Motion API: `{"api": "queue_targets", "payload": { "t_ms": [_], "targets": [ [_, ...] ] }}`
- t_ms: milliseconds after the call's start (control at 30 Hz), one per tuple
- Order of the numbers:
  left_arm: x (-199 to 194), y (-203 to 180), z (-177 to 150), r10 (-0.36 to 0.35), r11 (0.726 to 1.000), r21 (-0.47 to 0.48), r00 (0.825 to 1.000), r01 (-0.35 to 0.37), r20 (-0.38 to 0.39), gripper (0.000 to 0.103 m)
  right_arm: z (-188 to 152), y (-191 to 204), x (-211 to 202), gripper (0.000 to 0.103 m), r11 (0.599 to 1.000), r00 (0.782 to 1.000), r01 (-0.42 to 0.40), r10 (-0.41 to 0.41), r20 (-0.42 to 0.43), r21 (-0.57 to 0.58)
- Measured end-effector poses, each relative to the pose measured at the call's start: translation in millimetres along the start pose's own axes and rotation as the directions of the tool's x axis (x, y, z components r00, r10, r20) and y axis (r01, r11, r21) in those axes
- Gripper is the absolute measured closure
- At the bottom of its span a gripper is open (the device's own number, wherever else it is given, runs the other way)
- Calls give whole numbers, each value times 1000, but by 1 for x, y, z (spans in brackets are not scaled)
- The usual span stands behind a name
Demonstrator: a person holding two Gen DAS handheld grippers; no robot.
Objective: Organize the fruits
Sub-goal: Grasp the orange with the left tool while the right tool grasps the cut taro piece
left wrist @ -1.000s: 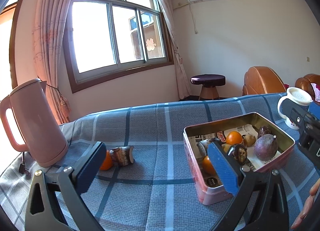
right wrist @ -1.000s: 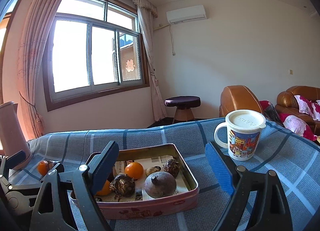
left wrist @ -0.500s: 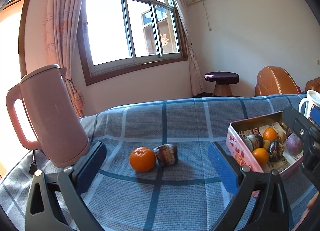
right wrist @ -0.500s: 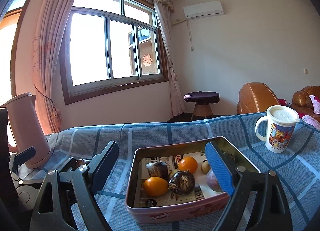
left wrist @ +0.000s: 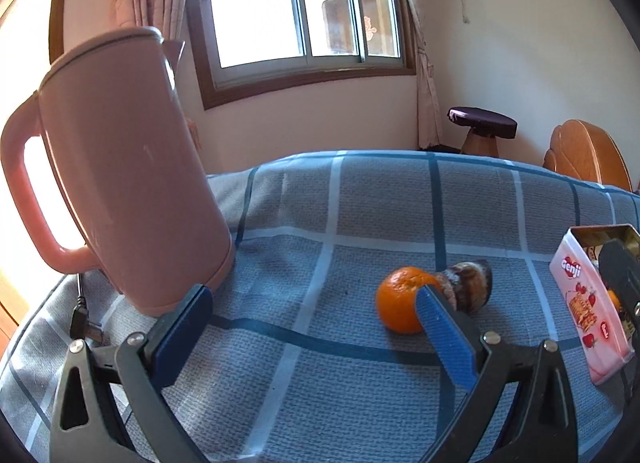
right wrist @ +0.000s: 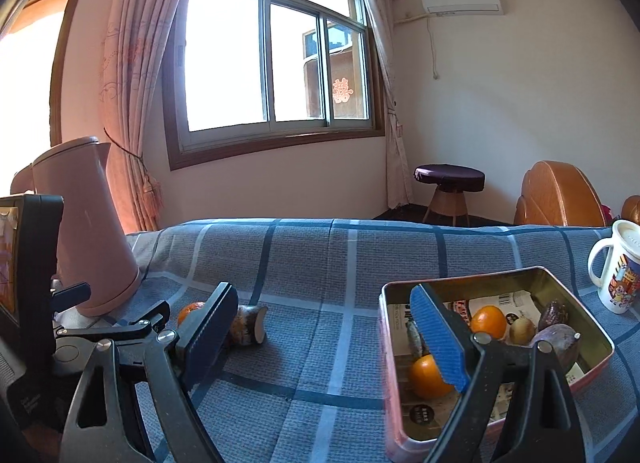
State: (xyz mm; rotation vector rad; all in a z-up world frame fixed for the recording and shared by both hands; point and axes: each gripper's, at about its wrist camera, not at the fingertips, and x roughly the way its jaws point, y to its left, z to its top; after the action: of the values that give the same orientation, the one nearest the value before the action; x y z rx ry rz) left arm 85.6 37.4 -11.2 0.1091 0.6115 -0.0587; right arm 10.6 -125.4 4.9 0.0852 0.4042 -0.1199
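- Swinging leftward since a second ago, both views have shifted: in the left view the tin (left wrist: 580, 303) has slid from between the jaws to the far right edge, while the kettle (left wrist: 120, 167) has grown to fill the space beyond the left finger.
- The orange (left wrist: 400, 299), earlier half hidden behind the left finger, now sits just inside the right finger of the left gripper (left wrist: 316, 333).
- In the right view the mug (right wrist: 618, 267) has gone from ahead of the right gripper (right wrist: 320, 339) to the far right; the tin now lies behind its right finger.
- The kettle is smooth, matte pink, tapering upward, with a loop handle.
- The cloth (left wrist: 320, 223) is coarse woven fabric, grey-blue with dark and pale check lines.
- The orange is round with a dimpled peel; touching it on the side away from the left gripper's centre lies a brown, mottled fruit (left wrist: 468, 287) with a flat cut end.
- The tin is rectangular metal, pink outside, gold inside, lined with printed paper; it holds two oranges and several dark, rounded fruits.
- The pads are blue and ribbed on black plastic arms.
- Left gripper: jaws wide apart, nothing held, pads clear of the orange.
- Right gripper: jaws wide apart, empty above the cloth.
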Motion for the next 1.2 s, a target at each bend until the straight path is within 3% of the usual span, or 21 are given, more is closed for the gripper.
{"api": "queue_targets", "payload": {
  "t_ms": [133,267,367,500,733,867,967,1033,1200],
  "targets": [
    [12,10,-2,74,997,24,996,-73,-45,0,-1,16,28,15,997,990,-82,79,-119,-16],
    [23,19,-2,90,996,22,993,-89,-75,0,-5,30,56,32,990,960,-137,126,-251,-29],
    [26,23,-3,91,996,16,991,-90,-94,0,-8,37,72,38,985,935,-173,157,-318,-24],
    [31,27,-2,113,994,20,988,-112,-107,0,-9,45,91,39,986,916,-160,128,-380,-52],
    [44,42,-3,118,992,-22,979,-123,-165,0,-5,44,97,54,986,916,-165,146,-375,-20],
    [50,47,-4,117,991,-40,975,-127,-187,0,-2,50,101,56,990,921,-130,101,-376,-53],
    [51,48,-5,112,992,-43,975,-122,-191,0,-3,54,116,55,993,902,-93,55,-428,-70],
    [52,48,-5,109,992,-42,975,-120,-191,0,-5,48,126,55,995,887,-100,85,-453,-10],
    [54,48,-4,107,993,-34,977,-115,-185,0,-3,38,126,60,987,887,-146,160,-433,65]
  ]
}}
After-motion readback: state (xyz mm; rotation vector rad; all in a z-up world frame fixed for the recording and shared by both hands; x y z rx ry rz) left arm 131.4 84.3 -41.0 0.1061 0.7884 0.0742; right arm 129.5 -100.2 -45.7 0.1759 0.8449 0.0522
